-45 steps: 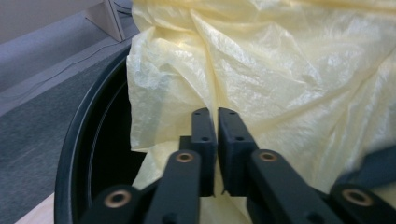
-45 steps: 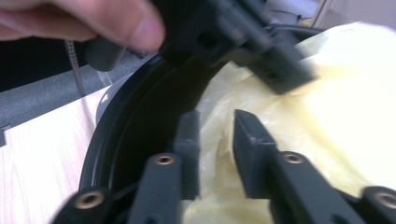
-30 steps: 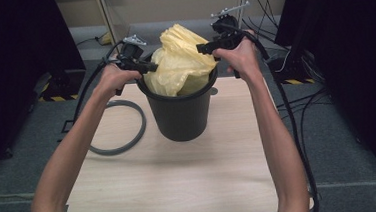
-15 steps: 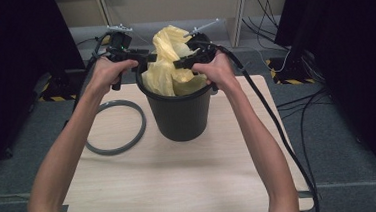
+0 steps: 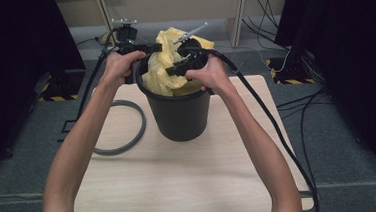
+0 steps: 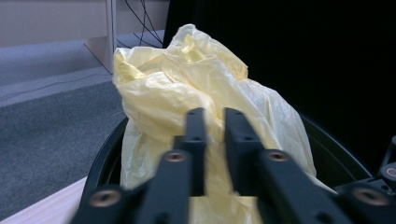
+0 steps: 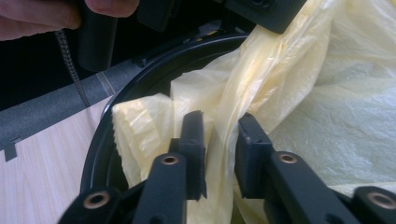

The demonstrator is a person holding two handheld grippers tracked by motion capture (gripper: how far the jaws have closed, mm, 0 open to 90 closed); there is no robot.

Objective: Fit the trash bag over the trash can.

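High view: a black bucket (image 5: 180, 111) stands on a light wooden table (image 5: 181, 186), and every place below is given from that bucket. A grey ring (image 5: 122, 125) lies flat on the table just beside it on the left gripper's side. Beyond the bucket is grey floor with cables and pale furniture legs; dark curtains hang to either side. A crumpled yellow plastic bag (image 5: 166, 67) sits in the bucket's mouth and billows above its rim. The left gripper (image 5: 147, 48) comes in over the rim from the left, the right gripper (image 5: 178, 69) over the rim from the right, and both hands partly cover the bag and the rim from above.

The left gripper view shows what the high view hides: its two black jaws have just closed to a narrow gap with a fold of the bag (image 6: 196, 93) pinched between them, above the bucket's rim (image 6: 105, 154). The right gripper view looks down inside the rim (image 7: 140, 88): its jaws have just been opening slightly and stand a little apart around a twisted strand of the bag (image 7: 224, 140); whether the pads press it I cannot tell. The other hand shows across the rim there.

The bag is thin, translucent, pale yellow and heavily creased.
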